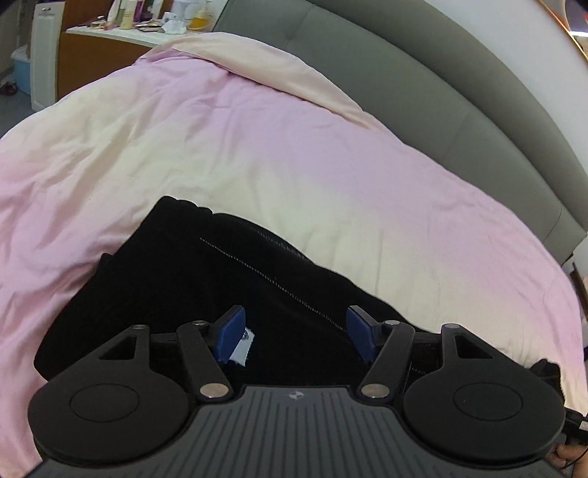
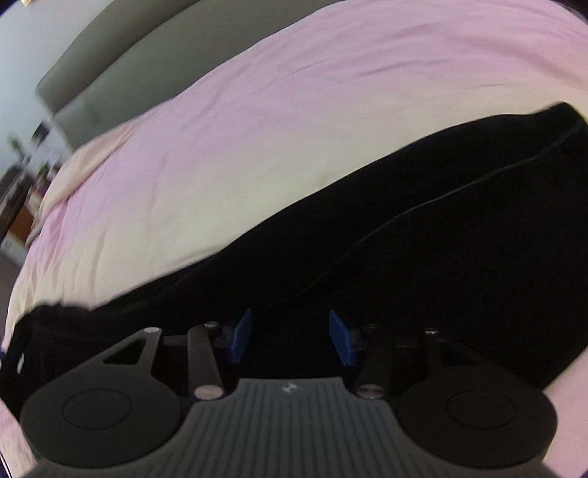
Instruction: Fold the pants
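Black pants (image 1: 205,286) lie on a pink-and-cream duvet (image 1: 257,154) that covers the bed, w/ a grey padded headboard (image 1: 422,110) curving behind it. In the left wrist view the left gripper (image 1: 296,336) hangs over the pants, pointing down at the fabric; its blue pads (image 1: 231,336) stand spread, nothing pinched btwn them, only dark cloth showing below the gap. A pale stitched seam (image 1: 264,272) runs diagonally across the pants from upper left toward the right pad, and a small white tag (image 1: 244,347) peeks out just beside the left pad. One end of the pants bunches toward the top of the dark shape, near the middle of the duvet. At the far left corner, a cluttered counter (image 1: 147,25) w/ bottles and a blue bin (image 1: 22,70) on the floor. The right wrist view is blurred: the right gripper (image 2: 290,336) also sits over the pants (image 2: 441,239), which stretch as a long dark band from lower left to upper right. Its blue pads (image 2: 242,336) are parted, narrower than the left pair, gripping nothing. A thin seam line (image 2: 422,206) runs along the band. Headboard (image 2: 110,84) at upper left.
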`<control>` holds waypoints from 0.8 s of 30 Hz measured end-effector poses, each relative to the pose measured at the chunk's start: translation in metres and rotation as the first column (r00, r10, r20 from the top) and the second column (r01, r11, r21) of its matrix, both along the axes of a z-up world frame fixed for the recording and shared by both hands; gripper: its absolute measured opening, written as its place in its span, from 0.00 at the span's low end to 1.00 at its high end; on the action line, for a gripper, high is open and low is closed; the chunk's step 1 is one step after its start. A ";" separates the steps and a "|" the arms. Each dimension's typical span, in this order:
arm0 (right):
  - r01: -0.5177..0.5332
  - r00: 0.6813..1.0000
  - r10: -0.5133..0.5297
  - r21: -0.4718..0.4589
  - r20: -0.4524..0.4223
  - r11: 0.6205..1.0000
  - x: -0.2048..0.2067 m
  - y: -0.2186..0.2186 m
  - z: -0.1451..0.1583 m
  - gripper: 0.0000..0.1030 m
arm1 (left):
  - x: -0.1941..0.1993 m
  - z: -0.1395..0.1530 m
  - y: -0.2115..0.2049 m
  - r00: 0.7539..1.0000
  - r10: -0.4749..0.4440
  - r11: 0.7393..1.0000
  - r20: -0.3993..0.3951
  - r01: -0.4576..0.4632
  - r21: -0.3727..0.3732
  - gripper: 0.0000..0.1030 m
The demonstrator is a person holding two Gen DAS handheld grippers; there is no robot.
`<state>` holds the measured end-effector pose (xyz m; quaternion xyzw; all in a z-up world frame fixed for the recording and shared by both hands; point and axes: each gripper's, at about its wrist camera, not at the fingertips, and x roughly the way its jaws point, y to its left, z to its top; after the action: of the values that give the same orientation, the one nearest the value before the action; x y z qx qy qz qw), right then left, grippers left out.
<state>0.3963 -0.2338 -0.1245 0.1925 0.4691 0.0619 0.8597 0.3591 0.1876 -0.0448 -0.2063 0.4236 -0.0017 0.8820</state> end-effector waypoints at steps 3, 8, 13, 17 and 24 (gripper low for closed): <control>-0.159 0.987 0.160 -0.059 0.014 0.986 0.016 0.061 -0.003 0.30 | 0.002 -0.007 -0.017 0.998 -0.063 0.996 -0.014 0.064 0.068 0.72; -0.095 0.994 0.101 -0.151 0.029 0.984 0.068 0.098 -0.016 0.29 | 0.009 -0.032 -0.028 0.992 -0.091 0.978 -0.088 0.106 0.179 0.72; 0.151 0.986 -0.144 -0.101 0.082 0.983 0.096 0.072 -0.029 0.20 | -0.006 -0.060 -0.037 0.985 -0.122 0.934 -0.122 0.155 0.322 0.71; 0.169 0.977 -0.172 0.032 0.126 0.985 0.082 0.049 -0.025 0.25 | -0.020 -0.051 -0.043 0.985 -0.153 0.909 -0.076 0.170 0.380 0.71; 0.287 0.909 -0.290 0.054 0.298 0.956 0.007 -0.046 0.013 0.46 | -0.057 -0.017 0.008 0.996 -0.013 0.986 0.090 -0.002 0.169 0.72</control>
<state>0.4029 -0.2794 -0.1120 0.2518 0.2978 -0.0349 0.9202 0.3017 0.1960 -0.0623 -0.1295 0.3823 0.0225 0.9146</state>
